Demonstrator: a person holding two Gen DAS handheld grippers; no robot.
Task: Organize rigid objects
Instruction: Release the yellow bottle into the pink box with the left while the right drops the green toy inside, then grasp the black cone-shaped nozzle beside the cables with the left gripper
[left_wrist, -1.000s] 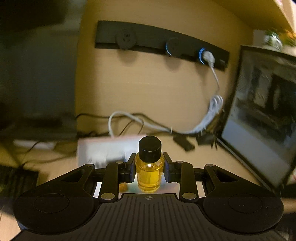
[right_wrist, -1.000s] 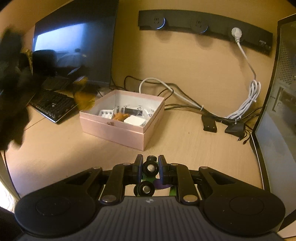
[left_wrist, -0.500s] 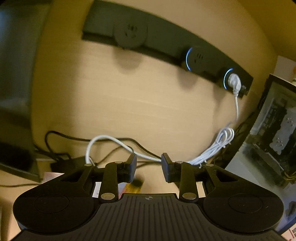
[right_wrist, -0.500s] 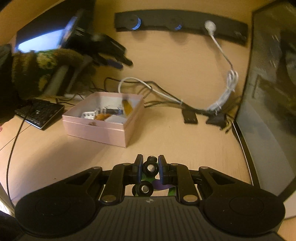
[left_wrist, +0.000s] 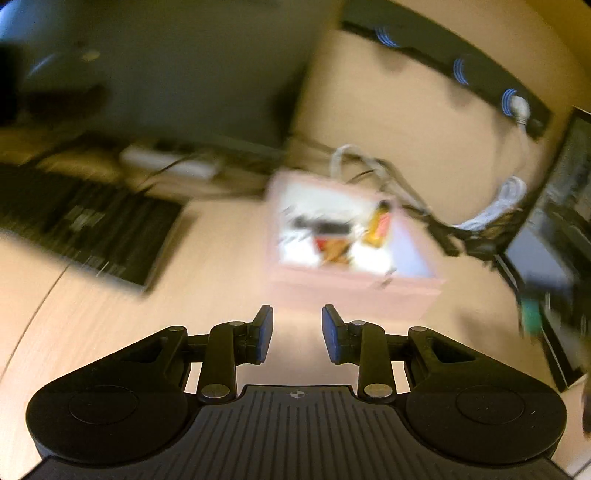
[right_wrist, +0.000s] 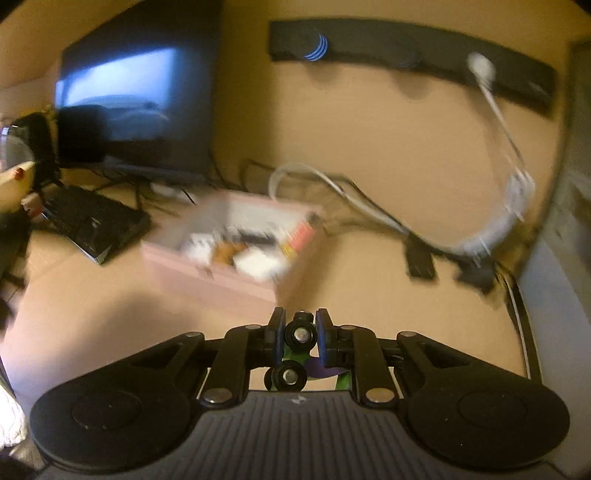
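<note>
A pink open box (left_wrist: 351, 291) stands on the wooden desk with several small items in it. Among them, near its right wall, the yellow bottle with a black cap (left_wrist: 376, 229) lies tilted. My left gripper (left_wrist: 297, 332) hovers in front of the box, its blue pads apart with nothing between them. In the right wrist view the same box (right_wrist: 207, 277) is just ahead and to the left. My right gripper (right_wrist: 300, 334) is shut on a small green and purple toy (right_wrist: 290, 376), its pads pressed on a black wheel. Both views are blurred.
A black keyboard (left_wrist: 85, 229) lies left of the box, with a dark monitor (left_wrist: 166, 74) behind it. A black socket strip (right_wrist: 406, 48) runs along the back wall, and white and black cables (right_wrist: 491, 221) trail behind the box. A dark computer case (left_wrist: 554, 229) stands at the right.
The left gripper let go of the yellow bottle, which now lies in the pink box, then drew back and swung left. The right gripper shifted slightly, still holding the toy.
</note>
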